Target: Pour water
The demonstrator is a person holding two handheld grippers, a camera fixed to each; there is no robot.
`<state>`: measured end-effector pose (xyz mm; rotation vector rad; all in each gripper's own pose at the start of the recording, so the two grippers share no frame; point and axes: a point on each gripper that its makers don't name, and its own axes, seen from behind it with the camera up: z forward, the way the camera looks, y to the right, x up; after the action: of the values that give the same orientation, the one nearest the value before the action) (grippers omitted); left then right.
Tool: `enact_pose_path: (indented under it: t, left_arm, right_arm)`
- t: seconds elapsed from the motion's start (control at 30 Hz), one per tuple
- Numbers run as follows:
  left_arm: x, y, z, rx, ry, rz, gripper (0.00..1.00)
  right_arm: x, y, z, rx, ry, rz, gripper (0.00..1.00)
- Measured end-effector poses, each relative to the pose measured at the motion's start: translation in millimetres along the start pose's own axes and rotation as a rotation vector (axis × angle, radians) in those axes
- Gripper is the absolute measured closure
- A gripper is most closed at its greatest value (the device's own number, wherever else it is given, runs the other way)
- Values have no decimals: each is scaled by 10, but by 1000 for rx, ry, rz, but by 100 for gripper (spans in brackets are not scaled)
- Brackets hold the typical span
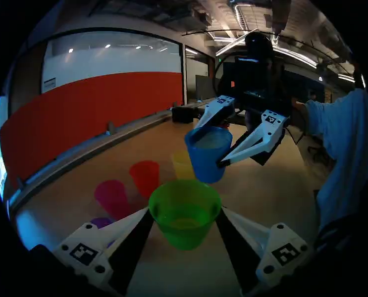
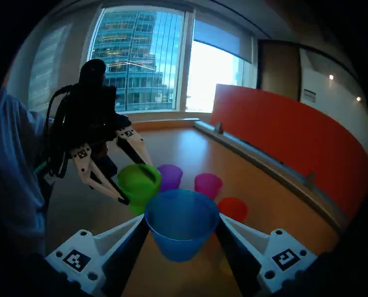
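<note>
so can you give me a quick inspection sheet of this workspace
Surface: wooden table, bare where it shows.
Job's things: green cup and blue cup, both held upright; contents unclear.
Clutter: red cup, pink cup, yellow cup, purple cup, standing close together on the table.
Grippers: left tongs closed on the green cup; right tongs closed on the blue cup.
Cables: black cables looped on the left gripper's body.
Surroundings: red wall panel, windows, a person's sleeve.
</note>
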<state>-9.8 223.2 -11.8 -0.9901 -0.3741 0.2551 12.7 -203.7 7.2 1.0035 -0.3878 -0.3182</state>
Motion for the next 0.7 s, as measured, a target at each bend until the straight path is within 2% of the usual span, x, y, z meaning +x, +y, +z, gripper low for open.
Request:
enact_pose_path:
  t: [0.3,0.7]
  left_arm:
    - [-247,11,92,-11,-54,7,15]
    - [-491,62,190,-38,-109,-18,14]
  right_arm:
    - [-280,-56,131,25,-51,3,8]
    - [-568,-163,280,64,-107,2,8]
